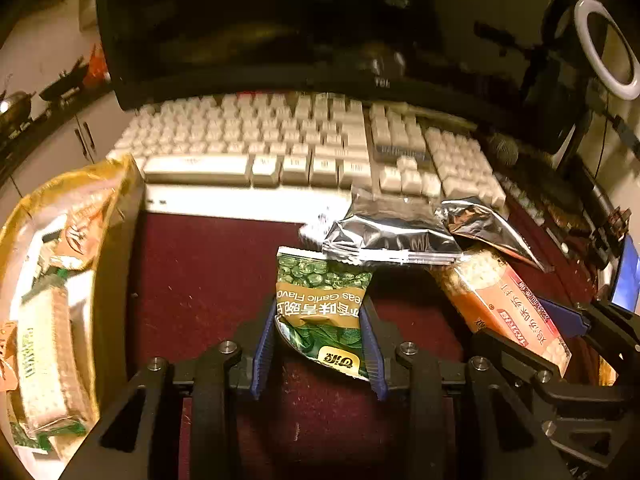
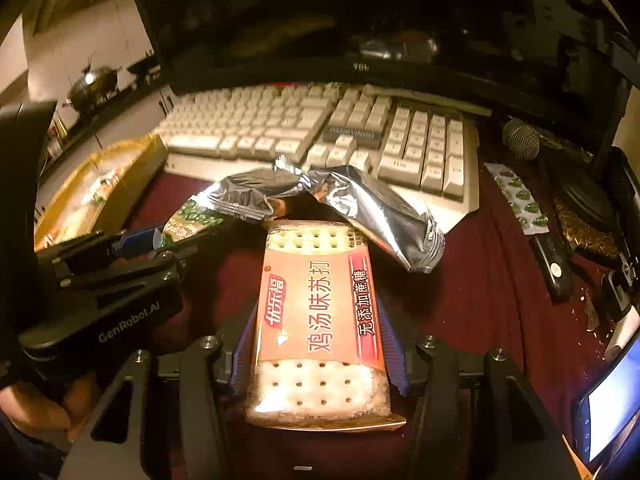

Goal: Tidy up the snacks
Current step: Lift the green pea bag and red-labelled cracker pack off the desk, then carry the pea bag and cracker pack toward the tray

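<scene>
Left gripper (image 1: 320,344): clamped on the green pea packet (image 1: 324,308), just in front of the keyboard (image 1: 280,148).
Right gripper (image 2: 320,344): pads against the cracker pack (image 2: 320,320), in front of the keyboard's number pad.
Foil packets (image 1: 392,232): against the keyboard's front edge.
Gold box (image 1: 116,184): left of the keyboard, snacks inside.

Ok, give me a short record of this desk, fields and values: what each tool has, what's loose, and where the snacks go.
left tool: closed on the green pea packet
right tool: closed on the cracker pack
loose: two silver wrappers lying by the keyboard, partly over both packs
container: yellow box at the left, already holding snacks
surface: dark red cloth
behind: a dark monitor
</scene>
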Motion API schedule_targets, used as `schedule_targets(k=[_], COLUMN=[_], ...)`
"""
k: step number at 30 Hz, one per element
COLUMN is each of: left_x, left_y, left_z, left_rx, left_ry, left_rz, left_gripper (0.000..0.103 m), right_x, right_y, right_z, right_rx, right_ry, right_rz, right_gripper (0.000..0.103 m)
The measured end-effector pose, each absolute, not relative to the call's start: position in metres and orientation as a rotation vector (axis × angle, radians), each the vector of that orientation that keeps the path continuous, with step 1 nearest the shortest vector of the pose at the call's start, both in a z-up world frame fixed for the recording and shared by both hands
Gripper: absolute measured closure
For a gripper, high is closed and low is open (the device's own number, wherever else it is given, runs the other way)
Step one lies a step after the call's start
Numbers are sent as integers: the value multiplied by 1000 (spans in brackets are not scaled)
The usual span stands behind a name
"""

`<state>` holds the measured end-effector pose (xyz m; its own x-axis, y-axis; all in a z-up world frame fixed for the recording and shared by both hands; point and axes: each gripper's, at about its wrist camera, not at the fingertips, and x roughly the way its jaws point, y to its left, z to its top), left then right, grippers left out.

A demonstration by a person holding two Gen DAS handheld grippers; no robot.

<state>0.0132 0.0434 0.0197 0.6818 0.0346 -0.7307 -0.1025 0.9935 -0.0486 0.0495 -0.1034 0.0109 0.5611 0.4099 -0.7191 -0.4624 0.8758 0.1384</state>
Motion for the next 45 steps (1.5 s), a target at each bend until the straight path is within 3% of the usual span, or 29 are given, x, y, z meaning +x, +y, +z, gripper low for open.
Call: schedule_targets(k=[11, 45], left_x=[-5, -18], left_y=[35, 29], left_z=[46, 58], left_rx=[-35, 42], left_ry=[625, 540], left_rz=[91, 199], left_gripper=[62, 62], right_x=[29, 30], right_y=[-111, -114], right_z=[42, 43], right_rx=[-23, 12], right_ry=[631, 647], right_rz=[533, 524], right_gripper=[50, 50])
